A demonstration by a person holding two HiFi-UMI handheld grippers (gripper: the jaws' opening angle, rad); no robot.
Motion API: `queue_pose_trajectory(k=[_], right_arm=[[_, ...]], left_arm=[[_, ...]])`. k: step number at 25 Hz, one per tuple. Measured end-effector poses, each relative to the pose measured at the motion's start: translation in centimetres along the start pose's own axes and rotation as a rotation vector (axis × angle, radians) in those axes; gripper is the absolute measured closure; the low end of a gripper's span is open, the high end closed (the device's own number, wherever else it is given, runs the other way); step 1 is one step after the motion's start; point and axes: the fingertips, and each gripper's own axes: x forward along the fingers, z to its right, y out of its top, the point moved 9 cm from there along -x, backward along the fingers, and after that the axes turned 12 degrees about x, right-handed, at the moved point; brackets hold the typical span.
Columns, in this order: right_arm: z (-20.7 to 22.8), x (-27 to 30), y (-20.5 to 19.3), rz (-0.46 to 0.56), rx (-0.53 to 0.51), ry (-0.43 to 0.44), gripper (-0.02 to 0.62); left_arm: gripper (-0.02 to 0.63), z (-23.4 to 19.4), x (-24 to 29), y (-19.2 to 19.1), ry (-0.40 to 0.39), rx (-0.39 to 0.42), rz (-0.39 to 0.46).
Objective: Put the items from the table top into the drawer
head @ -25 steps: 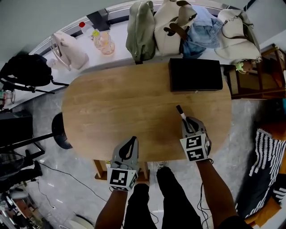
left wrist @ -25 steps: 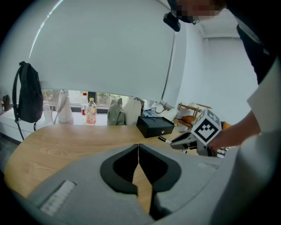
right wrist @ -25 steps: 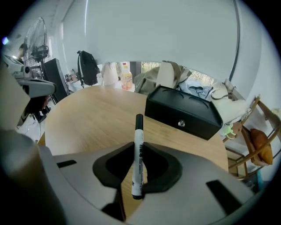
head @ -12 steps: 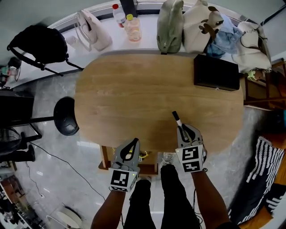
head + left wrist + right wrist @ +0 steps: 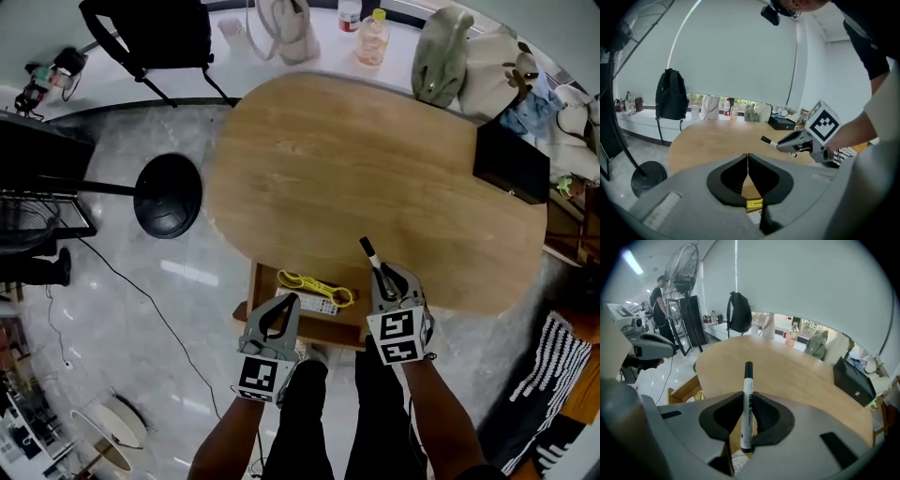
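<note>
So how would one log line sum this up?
right gripper: shut on marker | left gripper: shut, empty | drawer: open, yellow item inside | step: marker not yet in drawer

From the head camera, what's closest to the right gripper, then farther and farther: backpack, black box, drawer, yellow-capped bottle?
1. The drawer, open just left of the right gripper.
2. The black box, on the table, far right.
3. The yellow-capped bottle, beyond the table's far edge.
4. The backpack, far upper left.
</note>
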Motion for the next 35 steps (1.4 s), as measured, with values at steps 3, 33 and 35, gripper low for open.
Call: queue_pose_trajectory(k=[3,33,35], right_arm=[[-2.9,0.9,-0.6,-0.02,-0.062,0.035,0.534],[-19.5,11.4,-13.2,-0.315,-0.439,0.315,0.532],[-19.3,11.6,-13.5,-0.32,-0.43,0.296,0.532]], left_arm=[[0.588,-1.2,-2.5,-1.4,0.049,-0.028,-0.002],[0.588,-6.3,-12.7,-15.4,0.205,-0.18,-0.037],[0.588,-6.4,-12.8,-15.8,0.206,-0.189,-0.04]])
